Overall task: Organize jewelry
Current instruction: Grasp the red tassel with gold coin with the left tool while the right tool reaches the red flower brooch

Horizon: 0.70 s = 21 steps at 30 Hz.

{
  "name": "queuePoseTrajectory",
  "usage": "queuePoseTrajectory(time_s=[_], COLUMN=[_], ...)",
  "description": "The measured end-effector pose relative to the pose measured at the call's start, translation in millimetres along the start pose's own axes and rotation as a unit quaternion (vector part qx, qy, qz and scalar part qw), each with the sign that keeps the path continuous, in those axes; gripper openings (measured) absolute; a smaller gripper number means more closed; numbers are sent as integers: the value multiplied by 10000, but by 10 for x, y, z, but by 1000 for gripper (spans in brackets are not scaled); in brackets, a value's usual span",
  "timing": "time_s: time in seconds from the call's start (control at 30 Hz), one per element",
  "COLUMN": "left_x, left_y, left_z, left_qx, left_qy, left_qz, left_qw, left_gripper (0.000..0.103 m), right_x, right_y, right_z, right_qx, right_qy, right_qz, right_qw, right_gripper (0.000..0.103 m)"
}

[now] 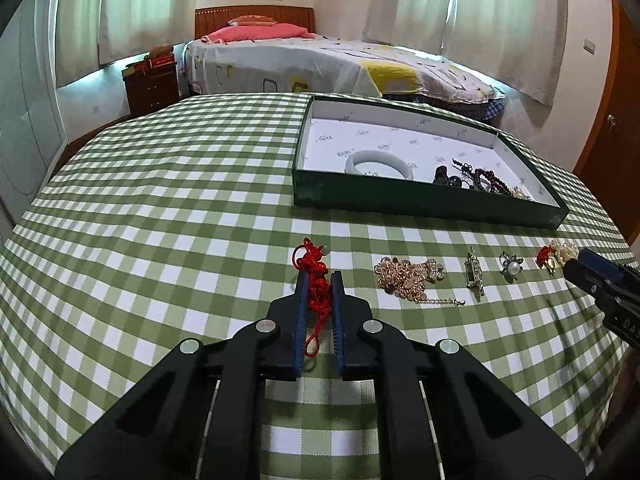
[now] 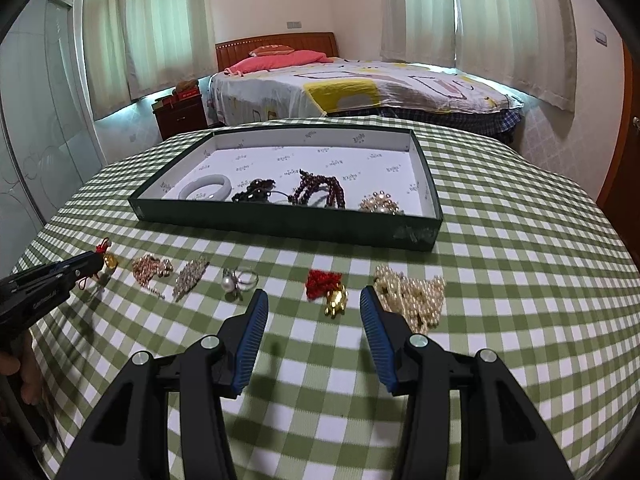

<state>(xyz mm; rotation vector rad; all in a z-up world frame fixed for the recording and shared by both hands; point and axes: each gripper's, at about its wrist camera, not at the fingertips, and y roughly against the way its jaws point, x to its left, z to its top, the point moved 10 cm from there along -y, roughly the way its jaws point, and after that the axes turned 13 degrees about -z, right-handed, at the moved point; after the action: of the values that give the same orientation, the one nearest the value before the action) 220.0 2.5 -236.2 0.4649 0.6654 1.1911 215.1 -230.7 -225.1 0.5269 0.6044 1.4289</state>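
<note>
My left gripper (image 1: 319,277) is shut on a red knotted cord (image 1: 310,260) that lies on the checked tablecloth. In the right wrist view this gripper (image 2: 86,264) comes in from the left, with a small gold charm (image 2: 111,261) at the cord's end. My right gripper (image 2: 314,294) stands open just above the cloth. A red knot with a gold charm (image 2: 330,294) lies a little ahead of its fingertips, untouched. A heap of pearls (image 2: 416,296) lies beside its right finger. The green tray (image 2: 280,222) holds a white bangle (image 2: 208,188), dark beads (image 2: 316,190) and a pearl cluster (image 2: 380,204).
A row of pieces lies in front of the tray (image 1: 400,205): a rose-gold chain (image 1: 408,276), a rhinestone brooch (image 1: 475,272) and a pearl ring (image 1: 511,266). A bed (image 1: 320,60) and a nightstand (image 1: 150,88) stand beyond the table's far edge.
</note>
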Motion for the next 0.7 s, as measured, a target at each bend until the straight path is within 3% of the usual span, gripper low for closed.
queuePoseTrajectory(time_s=[0.4, 0.57, 0.7], left_x=[47, 59, 68], left_y=[-12, -26, -47], left_z=[122, 129, 128], left_qx=[-54, -55, -34], left_qy=[82, 103, 135], left_qz=[-6, -12, -16], left_qw=[10000, 9999, 9999], left_gripper=[11, 11, 11], right_x=[74, 61, 35], right_y=[-340, -396, -373], right_z=[132, 52, 36], right_qx=[374, 570, 564], right_qy=[189, 212, 199], right_qz=[60, 92, 99], right_qw=[9991, 9981, 9982], right_gripper=[42, 23, 15])
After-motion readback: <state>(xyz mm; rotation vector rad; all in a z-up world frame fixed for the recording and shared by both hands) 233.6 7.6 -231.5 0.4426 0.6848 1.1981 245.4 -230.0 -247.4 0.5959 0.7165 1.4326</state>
